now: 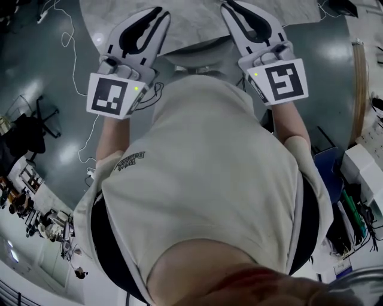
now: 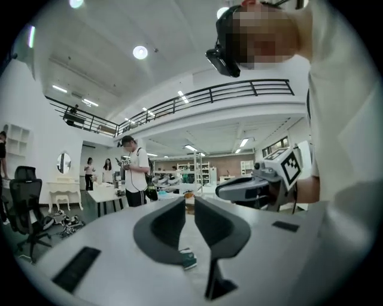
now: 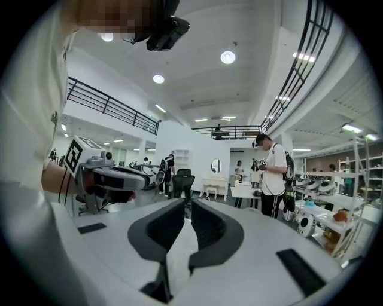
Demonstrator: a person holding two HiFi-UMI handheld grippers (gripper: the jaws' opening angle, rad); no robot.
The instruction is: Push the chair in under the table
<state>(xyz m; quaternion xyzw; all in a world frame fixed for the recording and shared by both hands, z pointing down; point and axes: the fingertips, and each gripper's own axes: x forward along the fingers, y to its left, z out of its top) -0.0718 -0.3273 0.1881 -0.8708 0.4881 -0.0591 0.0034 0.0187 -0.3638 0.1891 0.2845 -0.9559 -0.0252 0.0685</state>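
In the head view, both tools are held up in front of a person's pale shirt [image 1: 209,179]. The left tongs [image 1: 157,13] are drawn together, with only a thin slit left between the tips, and nothing is pinched in them. The right tongs [image 1: 231,6] are drawn together in the same way and are also empty. Both are seen over the edge of a round pale worktop [image 1: 191,27]. The chair [image 1: 194,60] is seen between the two tools as a pale curved back just at the worktop edge; its seat cannot be seen. A dark glossy floor [image 1: 36,66] is seen around them.
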